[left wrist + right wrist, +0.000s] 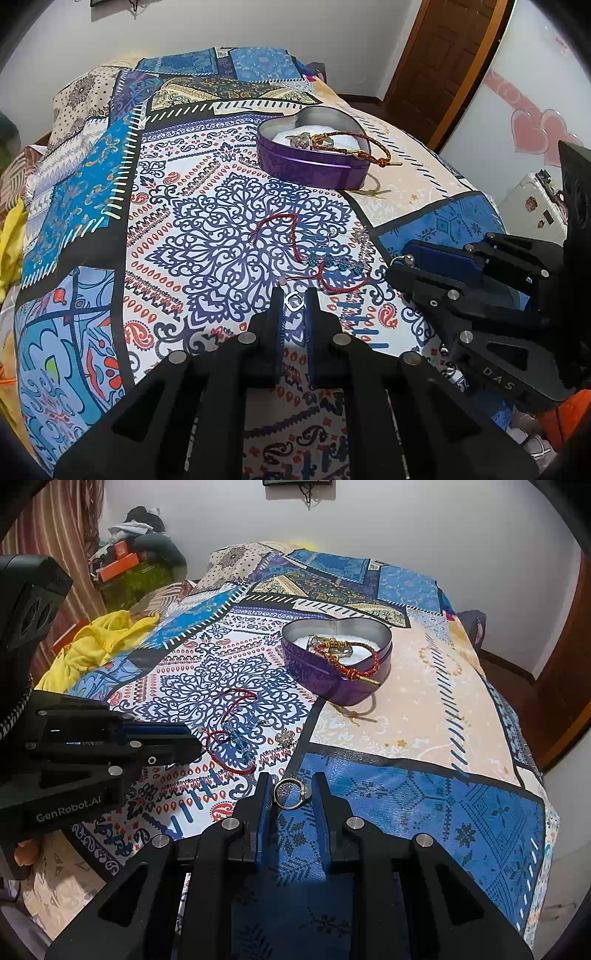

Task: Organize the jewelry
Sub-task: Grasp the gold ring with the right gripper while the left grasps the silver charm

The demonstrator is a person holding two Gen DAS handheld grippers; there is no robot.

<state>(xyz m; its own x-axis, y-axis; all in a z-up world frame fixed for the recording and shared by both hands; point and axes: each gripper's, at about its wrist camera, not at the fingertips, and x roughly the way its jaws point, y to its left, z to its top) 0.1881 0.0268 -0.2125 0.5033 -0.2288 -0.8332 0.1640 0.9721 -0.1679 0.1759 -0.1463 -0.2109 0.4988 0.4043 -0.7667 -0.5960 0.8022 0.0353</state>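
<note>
Lying between the tips of the right gripper, the thin gold ring touches both blue pads, pinched. The left gripper is nearly closed on a small silver ring. Beyond both stands the purple heart-shaped tin.

- A bed under a patchwork cover of blue, cream and white prints fills the room's middle.
- Plain white walls stand behind it.
- A brown wooden door stands past the bed's far right corner.
- A striped curtain hangs at the left.
- Even, soft light.
</note>
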